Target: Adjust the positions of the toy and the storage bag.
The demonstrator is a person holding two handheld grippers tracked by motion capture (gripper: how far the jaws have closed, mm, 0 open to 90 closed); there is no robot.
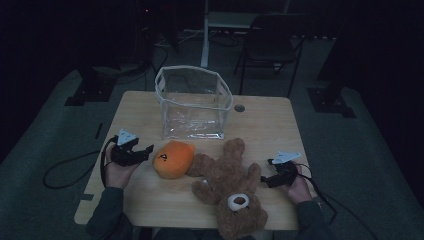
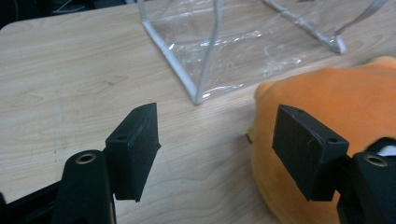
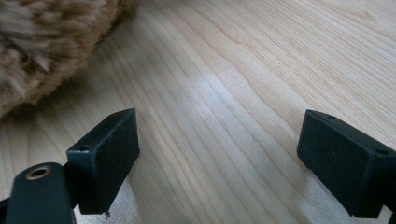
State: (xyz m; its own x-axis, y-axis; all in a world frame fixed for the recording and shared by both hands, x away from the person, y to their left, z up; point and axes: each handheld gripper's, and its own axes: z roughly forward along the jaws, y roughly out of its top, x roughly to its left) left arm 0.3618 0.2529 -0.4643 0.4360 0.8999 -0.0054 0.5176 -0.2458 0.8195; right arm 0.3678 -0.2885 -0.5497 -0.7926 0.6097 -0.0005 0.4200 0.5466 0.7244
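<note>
An orange plush toy [image 1: 172, 159] lies on the wooden table [image 1: 265, 125], left of a brown teddy bear [image 1: 227, 185] that is sprawled on its back. My left gripper [image 1: 145, 151] sits just left of the orange plush with its jaws open. In the left gripper view the orange plush [image 2: 336, 98] lies behind the right jaw, and only bare wood is between the pads of the left gripper [image 2: 217, 126]. My right gripper [image 1: 265, 181] rests by the bear's arm, open. The right gripper [image 3: 219, 135] spans bare tabletop, with brown fur [image 3: 42, 46] at the upper left.
A clear plastic bag [image 1: 194, 102] with white edging stands open at the back middle of the table; its near corner [image 2: 201, 88] is close ahead of the left gripper. A dark chair [image 1: 272, 40] stands beyond the table. Cables trail off both sides.
</note>
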